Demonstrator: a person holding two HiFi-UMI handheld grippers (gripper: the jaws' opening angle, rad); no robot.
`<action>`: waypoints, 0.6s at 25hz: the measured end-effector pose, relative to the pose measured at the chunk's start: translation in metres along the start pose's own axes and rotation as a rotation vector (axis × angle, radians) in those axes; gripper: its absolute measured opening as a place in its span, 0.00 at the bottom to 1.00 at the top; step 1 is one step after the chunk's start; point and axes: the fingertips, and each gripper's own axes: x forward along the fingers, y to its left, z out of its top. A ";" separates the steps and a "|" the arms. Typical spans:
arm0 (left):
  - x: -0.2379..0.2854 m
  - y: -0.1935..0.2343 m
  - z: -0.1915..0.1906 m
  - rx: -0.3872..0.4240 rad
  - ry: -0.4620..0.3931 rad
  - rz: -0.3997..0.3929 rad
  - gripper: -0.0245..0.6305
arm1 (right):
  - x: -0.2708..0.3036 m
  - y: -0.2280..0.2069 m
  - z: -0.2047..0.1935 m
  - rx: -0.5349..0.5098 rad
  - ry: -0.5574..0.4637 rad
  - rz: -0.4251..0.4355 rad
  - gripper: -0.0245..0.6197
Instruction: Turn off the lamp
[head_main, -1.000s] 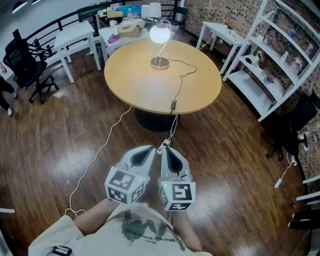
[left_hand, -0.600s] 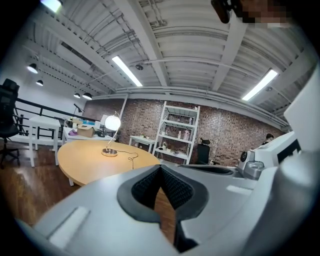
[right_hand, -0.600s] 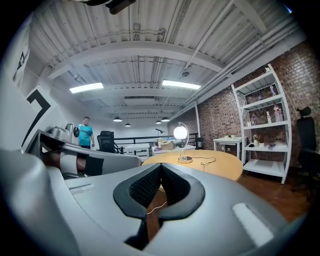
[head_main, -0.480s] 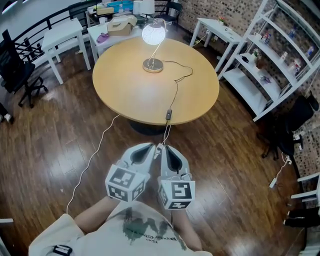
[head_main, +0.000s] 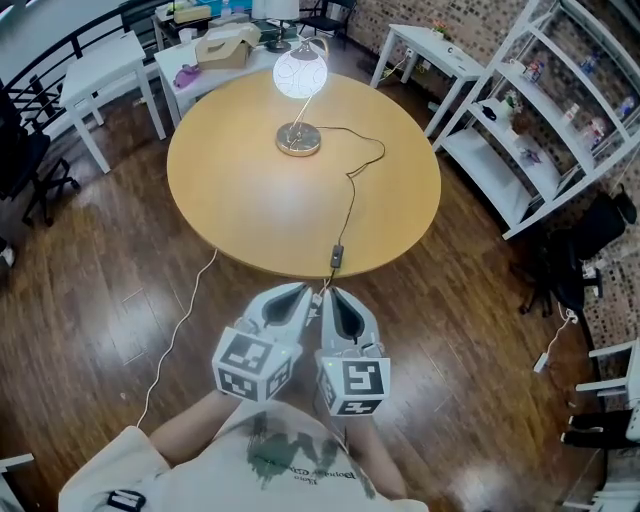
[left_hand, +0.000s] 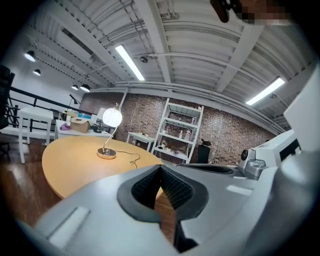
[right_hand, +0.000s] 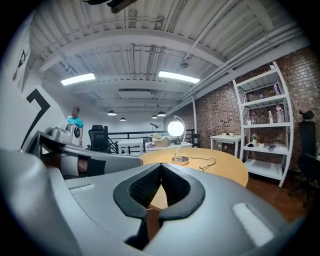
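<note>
Wooden round table carrying a lit globe lamp at its far side and the cord switch at its near edge, white shelves of bottles to the right, cardboard box behind, left gripper and right gripper side by side short of the table, each with jaws pressed together on nothing.

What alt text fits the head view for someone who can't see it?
A lit white globe lamp on a curved metal stem stands on a round light-wood table, its dark cord running to an inline switch at the near edge. Below, the left gripper and right gripper, both shut, are side by side.
</note>
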 end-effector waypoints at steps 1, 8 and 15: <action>0.004 0.005 0.003 -0.002 0.001 -0.002 0.03 | 0.007 -0.001 0.002 -0.002 0.002 -0.002 0.04; 0.030 0.040 0.013 -0.010 0.009 -0.014 0.03 | 0.052 -0.004 0.012 -0.015 0.012 -0.011 0.04; 0.050 0.068 0.016 -0.018 0.018 -0.032 0.03 | 0.088 -0.014 0.001 -0.010 0.059 -0.050 0.04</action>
